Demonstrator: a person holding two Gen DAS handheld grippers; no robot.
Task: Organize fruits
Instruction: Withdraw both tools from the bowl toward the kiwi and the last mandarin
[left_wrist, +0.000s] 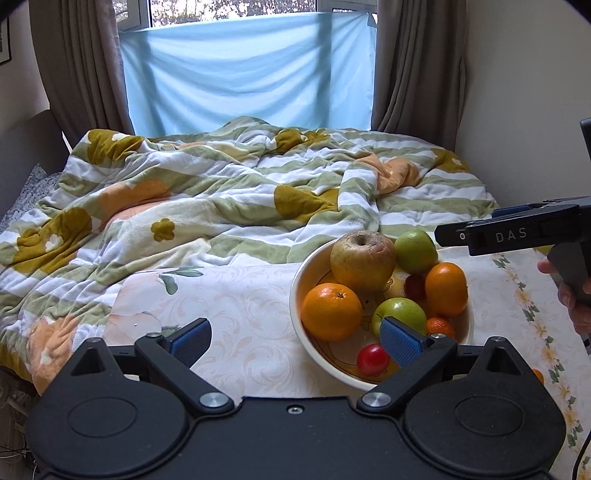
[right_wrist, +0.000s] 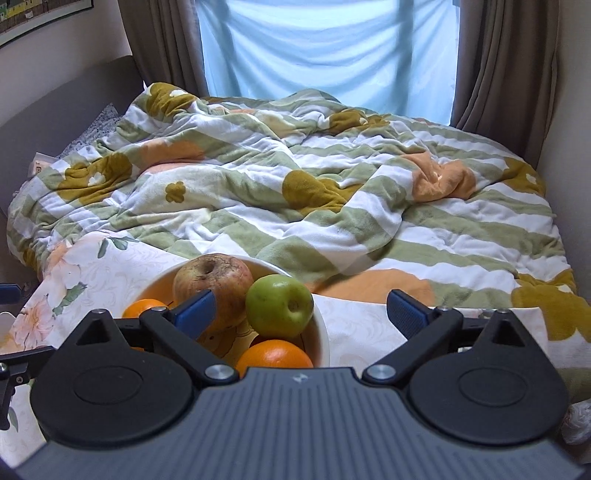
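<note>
A cream bowl (left_wrist: 295, 295) on the floral tablecloth holds a large yellow-brown apple (left_wrist: 362, 258), two oranges (left_wrist: 331, 312) (left_wrist: 446, 288), two green apples (left_wrist: 415, 251) (left_wrist: 400, 312), a small red fruit (left_wrist: 373, 359) and a small mandarin (left_wrist: 440, 328). My left gripper (left_wrist: 295, 336) is open and empty, its right finger over the bowl's near side. My right gripper (right_wrist: 301, 314) is open and empty above the bowl (right_wrist: 321, 332), with a green apple (right_wrist: 279, 304) between its fingers and apart from them. It also shows from the side in the left wrist view (left_wrist: 517, 230).
The table (left_wrist: 229, 306) with its floral cloth stands against a bed with a rumpled green-striped blanket (left_wrist: 221, 184). Brown curtains (left_wrist: 74, 66) and a blue sheet (left_wrist: 247, 74) hang over the window. A wall (left_wrist: 524, 92) is at the right.
</note>
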